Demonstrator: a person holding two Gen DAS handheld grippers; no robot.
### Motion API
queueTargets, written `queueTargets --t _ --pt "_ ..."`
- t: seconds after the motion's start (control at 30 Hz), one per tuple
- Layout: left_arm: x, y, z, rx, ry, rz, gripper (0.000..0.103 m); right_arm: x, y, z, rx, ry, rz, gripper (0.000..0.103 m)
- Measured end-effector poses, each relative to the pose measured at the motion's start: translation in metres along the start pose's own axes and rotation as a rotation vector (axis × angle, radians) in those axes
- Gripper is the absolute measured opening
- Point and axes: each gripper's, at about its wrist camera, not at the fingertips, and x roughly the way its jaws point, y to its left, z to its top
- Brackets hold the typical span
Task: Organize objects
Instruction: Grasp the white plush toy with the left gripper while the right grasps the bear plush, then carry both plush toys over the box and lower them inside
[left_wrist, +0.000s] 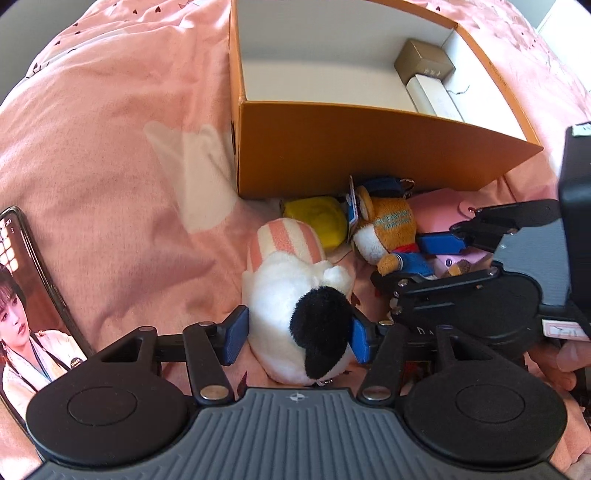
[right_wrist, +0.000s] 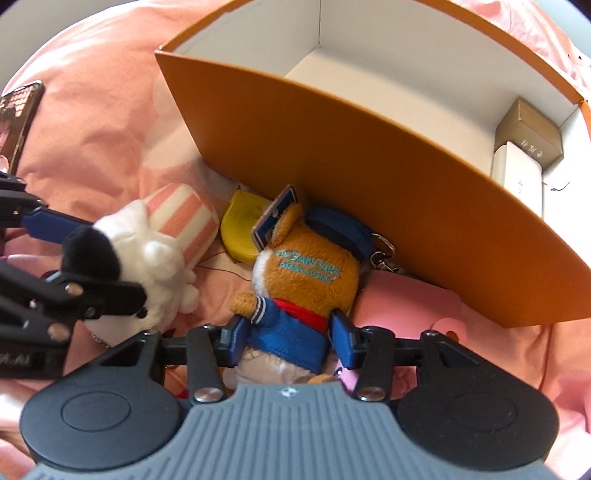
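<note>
left gripper (left_wrist: 298, 338) pinching white plush dog with black ear (left_wrist: 295, 295); right gripper (right_wrist: 291, 341) spread around brown plush bear in blue jacket (right_wrist: 306, 280), beside orange cardboard box (right_wrist: 369, 177).

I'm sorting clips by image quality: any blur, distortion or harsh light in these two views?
Left wrist view: sharp; sunlight patches on the pink bedsheet; fisheye bends the orange box edges. Right wrist view: box wall bows strongly; the left gripper at the frame edge looks slightly soft; dark vignette corners in both.
</note>
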Motion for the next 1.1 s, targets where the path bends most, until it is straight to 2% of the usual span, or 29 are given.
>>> queueTargets --t 0.1,0.2,0.47,0.73,0.8,0.87,0.93,1.1 --pt "-0.002 -0.002 -0.003 0.016 -0.005 -0.001 0.059 0.003 -0.005 0.000 0.016 -0.003 0.006 0.046" --pt "-0.006 -0.004 -0.008 0.026 -0.042 -0.011 0.056 -0.002 -0.014 -0.002 0.044 -0.014 0.029 0.041" --pt "-0.037 -0.009 -0.013 0.043 -0.154 -0.048 0.054 -0.041 -0.036 -0.008 0.107 -0.096 0.090 0.037" --pt "-0.092 -0.007 -0.004 0.032 -0.302 -0.147 0.054 -0.101 -0.071 -0.014 0.236 -0.227 0.259 0.037" --pt "-0.105 -0.010 0.004 0.042 -0.348 -0.169 0.054 -0.119 -0.066 -0.014 0.249 -0.263 0.287 0.036" --pt "-0.117 -0.013 0.013 0.053 -0.397 -0.184 0.054 -0.136 -0.068 -0.009 0.249 -0.311 0.285 0.036" --pt "-0.126 -0.017 0.024 0.068 -0.446 -0.197 0.054 -0.155 -0.061 0.010 0.238 -0.367 0.256 0.036" --pt "-0.133 -0.025 0.060 0.079 -0.536 -0.208 0.054 -0.178 -0.084 0.036 0.249 -0.454 0.222 0.036"
